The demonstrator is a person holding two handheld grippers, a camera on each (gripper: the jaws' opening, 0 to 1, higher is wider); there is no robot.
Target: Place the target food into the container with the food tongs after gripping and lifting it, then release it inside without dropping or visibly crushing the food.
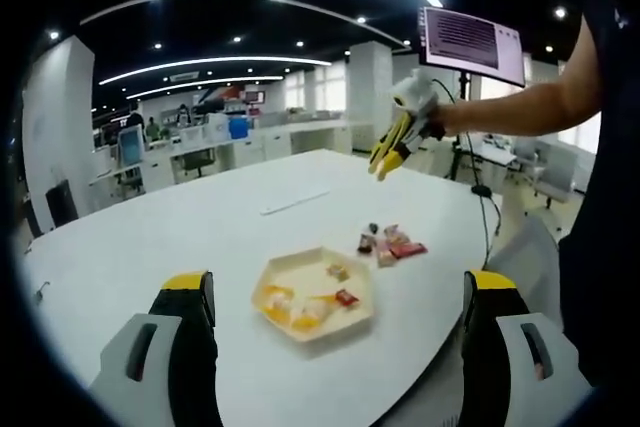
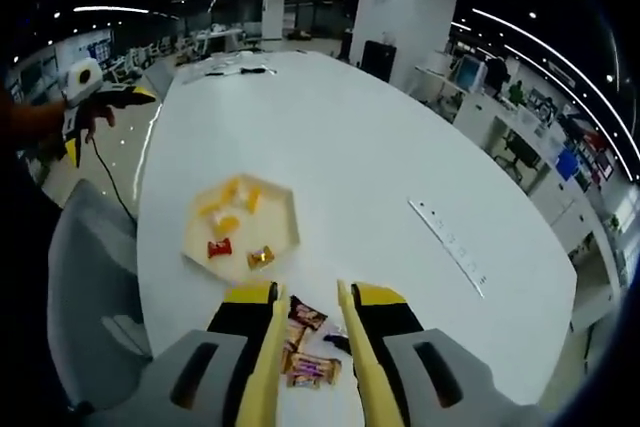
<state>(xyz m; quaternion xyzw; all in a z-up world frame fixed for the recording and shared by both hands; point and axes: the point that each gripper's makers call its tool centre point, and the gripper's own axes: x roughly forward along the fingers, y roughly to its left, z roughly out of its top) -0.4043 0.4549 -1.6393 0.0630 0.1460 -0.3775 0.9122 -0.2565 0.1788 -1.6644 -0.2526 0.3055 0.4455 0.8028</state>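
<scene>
right gripper view: my right hand-held gripper [image 2: 307, 319] hangs above the loose candy pile [image 2: 305, 347], yellow-tipped jaws a narrow gap apart, pinching nothing. Judged lined up for a pick.
left gripper view: my left hand-held gripper [image 1: 340, 297] held back from the near edge, jaws spread wide, empty; it frames the tray [image 1: 313, 292] between them, likely just parked clear.
target food: wrapped candies on the surface [image 2: 380, 147], right of the tray in the left gripper view, just beside it, not touching. One dark brown wrapper, a few pink or tan; crinkly film, twisted ends, small.
container: hexagonal tray, shallow rim, cream, looks rigid. Already holds yellow pieces, a red wrapped one and an orange-gold one.
surface: white, smooth, glossy, rounded edge. A long flat white strip [image 2: 448, 244] lies further off.
risk: film wrappers are likely slippery; the narrow jaws could catch two at once.
chair: grey seat [image 2: 95, 277] by the surface edge.
</scene>
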